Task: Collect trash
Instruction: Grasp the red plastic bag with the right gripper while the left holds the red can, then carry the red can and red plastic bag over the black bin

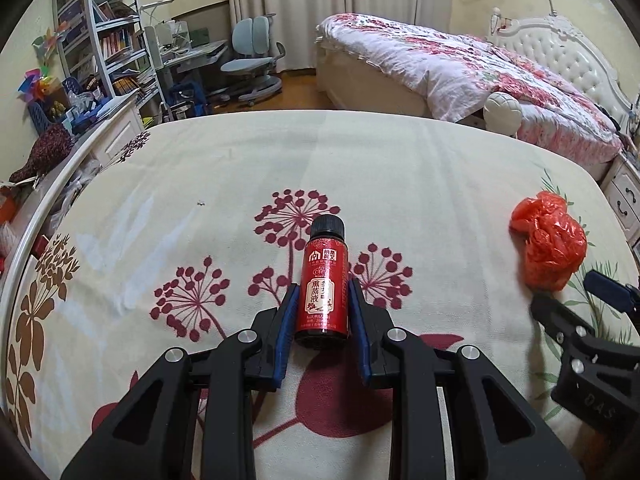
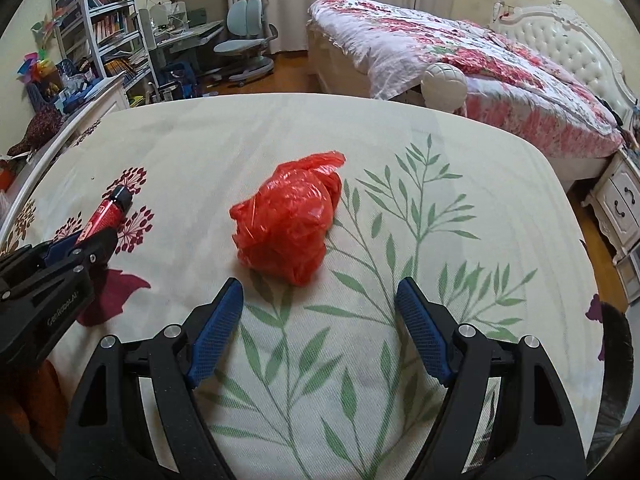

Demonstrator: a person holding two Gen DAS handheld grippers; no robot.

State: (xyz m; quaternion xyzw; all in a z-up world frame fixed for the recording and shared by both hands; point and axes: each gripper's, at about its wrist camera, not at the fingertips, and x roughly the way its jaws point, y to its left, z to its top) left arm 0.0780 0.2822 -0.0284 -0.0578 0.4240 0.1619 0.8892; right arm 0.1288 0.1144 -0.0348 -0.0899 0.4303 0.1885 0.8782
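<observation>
Left wrist view showed the left gripper clamped on a red bottle over the patterned sheet; its long axis ran straight ahead between the pads, black cap pointing away from the camera. That piece looked collected, though not yet binned — no bin was visible. The right gripper stood wide open and empty, the crumpled red bag lying just ahead of its tips — judged the next pickup, bag still untouched.

The left hand-held gripper clamps a red bottle above the floral bedspread.
</observation>
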